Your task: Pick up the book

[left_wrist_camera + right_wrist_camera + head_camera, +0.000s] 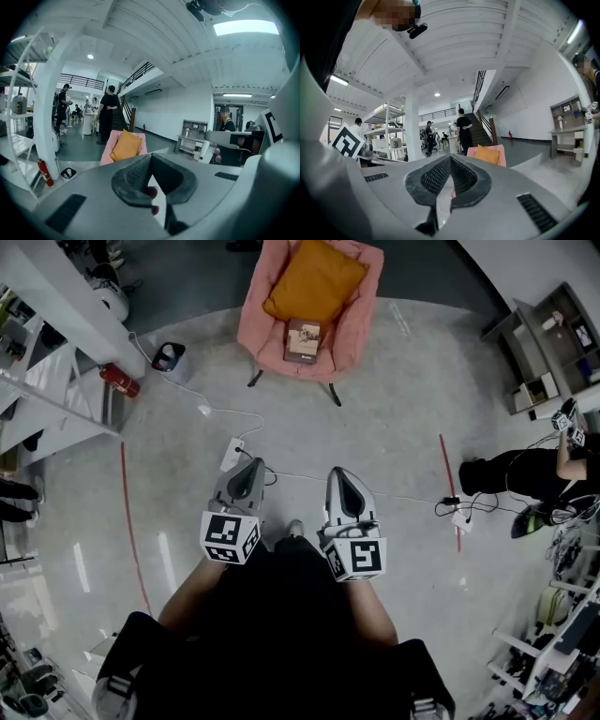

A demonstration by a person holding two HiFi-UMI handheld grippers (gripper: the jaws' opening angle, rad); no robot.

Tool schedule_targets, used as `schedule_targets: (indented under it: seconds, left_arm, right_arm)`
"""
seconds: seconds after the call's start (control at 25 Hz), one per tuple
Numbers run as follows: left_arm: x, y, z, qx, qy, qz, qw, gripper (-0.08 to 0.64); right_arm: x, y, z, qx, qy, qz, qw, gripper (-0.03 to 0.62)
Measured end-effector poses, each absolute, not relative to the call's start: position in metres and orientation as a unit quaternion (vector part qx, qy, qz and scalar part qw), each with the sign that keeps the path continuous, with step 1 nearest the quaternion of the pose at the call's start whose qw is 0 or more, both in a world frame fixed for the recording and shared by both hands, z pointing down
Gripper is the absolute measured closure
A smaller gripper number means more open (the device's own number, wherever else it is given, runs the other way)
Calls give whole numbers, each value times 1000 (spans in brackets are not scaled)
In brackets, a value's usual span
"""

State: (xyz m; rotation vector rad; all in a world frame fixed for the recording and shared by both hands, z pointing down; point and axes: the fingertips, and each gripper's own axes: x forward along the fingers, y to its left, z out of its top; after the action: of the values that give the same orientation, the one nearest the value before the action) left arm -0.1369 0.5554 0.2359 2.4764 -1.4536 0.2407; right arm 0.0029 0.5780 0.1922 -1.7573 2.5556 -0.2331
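The book (303, 339) lies flat on the seat of a pink armchair (356, 334), just in front of an orange cushion (314, 282), at the top of the head view. Both grippers are held side by side well short of the chair, over bare floor. My left gripper (251, 465) is shut with nothing in it, and its own view shows the armchair (110, 147) and the cushion (125, 145) beyond the jaws. My right gripper (339, 474) is shut and empty too. The right gripper view has the chair (500, 151) and cushion (486, 154) far off. The book is hidden in both gripper views.
A power strip (232, 454) with white cables lies on the floor just ahead of the left gripper. A fire extinguisher (120, 381) and a small bin (170, 358) stand at the left by shelving (47, 381). A person (525, 474) is at the right, near a red tape line (448, 488).
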Motion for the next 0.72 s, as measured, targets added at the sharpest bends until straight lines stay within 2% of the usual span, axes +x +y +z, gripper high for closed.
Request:
schedule_targets:
  seconds: [0.36, 0.72]
  left_arm:
    - [-128, 542, 240, 841, -514, 100, 132, 552]
    - [-126, 468, 252, 850, -502, 91, 133, 552]
  right_arm:
    - [17, 549, 201, -555, 827, -89, 19, 591]
    - [15, 488, 213, -568, 818, -90, 11, 591]
